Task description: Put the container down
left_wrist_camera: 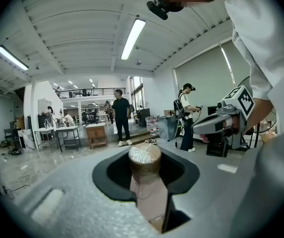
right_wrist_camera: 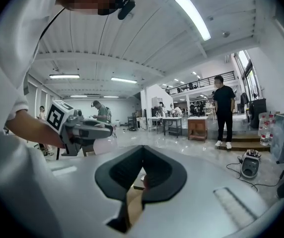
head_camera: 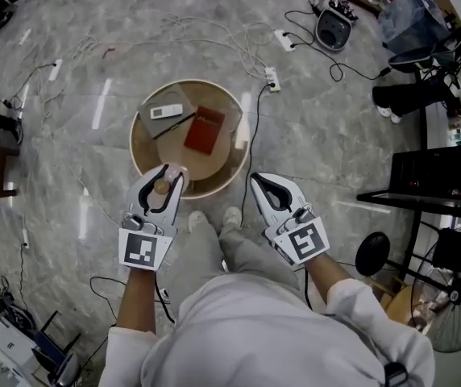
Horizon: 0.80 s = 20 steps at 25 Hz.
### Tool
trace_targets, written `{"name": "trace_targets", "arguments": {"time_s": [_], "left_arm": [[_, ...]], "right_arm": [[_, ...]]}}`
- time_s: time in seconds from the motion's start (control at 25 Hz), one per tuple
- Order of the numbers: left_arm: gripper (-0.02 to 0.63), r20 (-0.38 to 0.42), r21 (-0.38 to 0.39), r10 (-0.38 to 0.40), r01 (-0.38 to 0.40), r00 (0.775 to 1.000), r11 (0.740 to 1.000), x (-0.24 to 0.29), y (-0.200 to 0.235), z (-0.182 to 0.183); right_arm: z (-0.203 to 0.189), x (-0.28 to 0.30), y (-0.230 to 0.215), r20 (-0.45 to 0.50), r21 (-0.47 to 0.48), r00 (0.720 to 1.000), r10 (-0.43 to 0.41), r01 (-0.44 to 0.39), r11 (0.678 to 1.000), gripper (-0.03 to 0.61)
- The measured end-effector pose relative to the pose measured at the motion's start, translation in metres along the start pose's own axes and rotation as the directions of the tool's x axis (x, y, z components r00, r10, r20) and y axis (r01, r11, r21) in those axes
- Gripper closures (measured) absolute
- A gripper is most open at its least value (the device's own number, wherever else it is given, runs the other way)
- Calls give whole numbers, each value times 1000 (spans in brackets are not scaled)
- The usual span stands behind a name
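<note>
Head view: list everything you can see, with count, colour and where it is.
round table: one, pale wood, centre of the floor
grey box: one, grey, on the table's left part
white device: one, white, lying on the grey box
red book: one, red, on the table, right of the box
power strips: at least three, white, on the floor beyond the table
fan: one, black, lower right
container: one, brownish, gripped in the left claw
left claw: one, white and black, shut on the container at the table's near edge
right claw: one, white and black, shut, empty
</note>
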<state>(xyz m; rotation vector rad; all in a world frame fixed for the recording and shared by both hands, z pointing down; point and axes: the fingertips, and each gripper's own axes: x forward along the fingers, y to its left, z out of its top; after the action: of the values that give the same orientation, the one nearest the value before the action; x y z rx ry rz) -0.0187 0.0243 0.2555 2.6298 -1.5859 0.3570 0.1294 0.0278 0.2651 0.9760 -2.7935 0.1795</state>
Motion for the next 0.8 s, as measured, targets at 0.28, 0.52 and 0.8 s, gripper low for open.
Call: {"name": "trace_targets", "arguments": {"time_s": [0.28, 0.52, 0.8], "left_arm": [[502, -4, -31, -4, 4, 1000, 1000, 34, 29, -49], [502, -7, -44, -27, 27, 1000, 999, 62, 58, -97], [502, -29, -34, -58, 57, 998, 998, 98, 90, -156]], "right_arm": [[-20, 54, -10, 4, -16, 1000, 28, -28, 999, 577], [-37, 103, -19, 26, -39, 1000, 15, -14, 999, 578], [-79, 162, -29, 22, -53, 1000, -1, 2, 999, 577]]}}
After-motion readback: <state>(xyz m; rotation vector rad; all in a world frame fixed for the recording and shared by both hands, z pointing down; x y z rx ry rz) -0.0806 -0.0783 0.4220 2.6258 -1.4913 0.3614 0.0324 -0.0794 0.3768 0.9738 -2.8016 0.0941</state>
